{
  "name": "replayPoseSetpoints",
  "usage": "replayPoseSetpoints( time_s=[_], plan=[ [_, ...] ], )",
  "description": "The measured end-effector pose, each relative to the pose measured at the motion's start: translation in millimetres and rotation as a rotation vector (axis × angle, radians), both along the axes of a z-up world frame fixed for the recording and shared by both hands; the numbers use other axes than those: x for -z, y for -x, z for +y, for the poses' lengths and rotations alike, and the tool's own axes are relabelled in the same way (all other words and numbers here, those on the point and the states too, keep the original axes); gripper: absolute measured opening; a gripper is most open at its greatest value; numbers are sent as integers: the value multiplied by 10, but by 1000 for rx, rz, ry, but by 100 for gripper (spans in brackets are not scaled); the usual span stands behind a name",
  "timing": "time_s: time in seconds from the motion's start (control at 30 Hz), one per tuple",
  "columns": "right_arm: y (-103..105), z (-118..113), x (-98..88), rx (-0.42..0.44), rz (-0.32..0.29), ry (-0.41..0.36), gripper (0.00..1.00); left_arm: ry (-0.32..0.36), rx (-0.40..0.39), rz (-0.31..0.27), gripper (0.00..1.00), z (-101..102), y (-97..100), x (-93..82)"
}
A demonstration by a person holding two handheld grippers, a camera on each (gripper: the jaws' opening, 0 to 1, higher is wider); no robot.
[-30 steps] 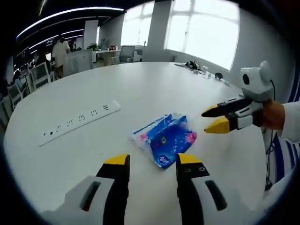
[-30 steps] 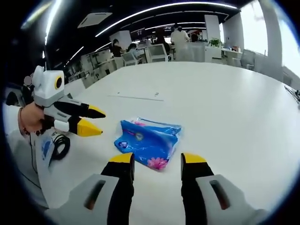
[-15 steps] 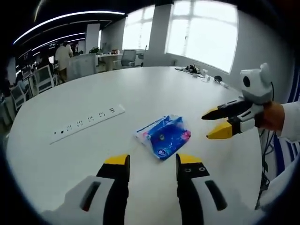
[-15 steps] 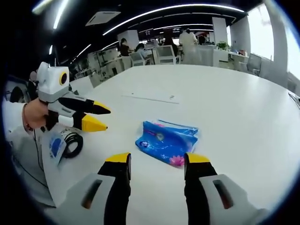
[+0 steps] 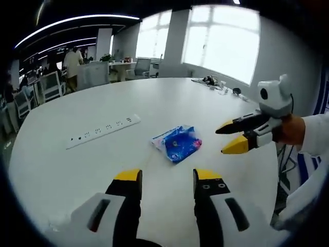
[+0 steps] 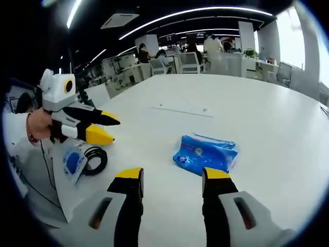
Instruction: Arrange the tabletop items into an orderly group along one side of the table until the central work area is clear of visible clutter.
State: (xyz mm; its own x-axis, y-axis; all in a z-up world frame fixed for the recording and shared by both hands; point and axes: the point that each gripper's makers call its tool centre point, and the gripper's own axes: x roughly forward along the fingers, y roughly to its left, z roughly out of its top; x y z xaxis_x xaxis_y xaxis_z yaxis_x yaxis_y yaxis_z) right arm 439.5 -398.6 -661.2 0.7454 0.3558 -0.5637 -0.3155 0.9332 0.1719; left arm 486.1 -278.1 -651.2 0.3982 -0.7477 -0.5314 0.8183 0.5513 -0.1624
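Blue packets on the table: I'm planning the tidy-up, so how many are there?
1. A single blue packet lies flat on the white table, beyond the power strip and ahead of both hand-held grippers. The table's far edge holds small clutter too blurred to identify.

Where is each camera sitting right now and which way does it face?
Left gripper view: rides the left gripper, looking across the white table at the blue packet and power strip; the right gripper and the hand holding it enter from the right.
Right gripper view: rides the right gripper, facing the packet; the left gripper enters from the left, above a coiled black cable.
Shared: packet, table, both grippers, all jaws apart.
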Motion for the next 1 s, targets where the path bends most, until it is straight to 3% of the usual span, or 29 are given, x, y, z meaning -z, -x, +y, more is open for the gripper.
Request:
replayPoseSetpoints(
  time_s=[0.4, 0.73, 1.0],
  plan=[
    [145, 572, -79, -62, -18, -34, 44, 29, -50, 8, 39, 645, 301, -145],
    [359, 1192, 43, -138, 4, -60, 44, 28, -127, 28, 40, 1383, 507, -102],
    [467, 1620, 90, -183, 15, -65, 44, 30, -176, 35, 40, 1853, 619, -67]
  ],
)
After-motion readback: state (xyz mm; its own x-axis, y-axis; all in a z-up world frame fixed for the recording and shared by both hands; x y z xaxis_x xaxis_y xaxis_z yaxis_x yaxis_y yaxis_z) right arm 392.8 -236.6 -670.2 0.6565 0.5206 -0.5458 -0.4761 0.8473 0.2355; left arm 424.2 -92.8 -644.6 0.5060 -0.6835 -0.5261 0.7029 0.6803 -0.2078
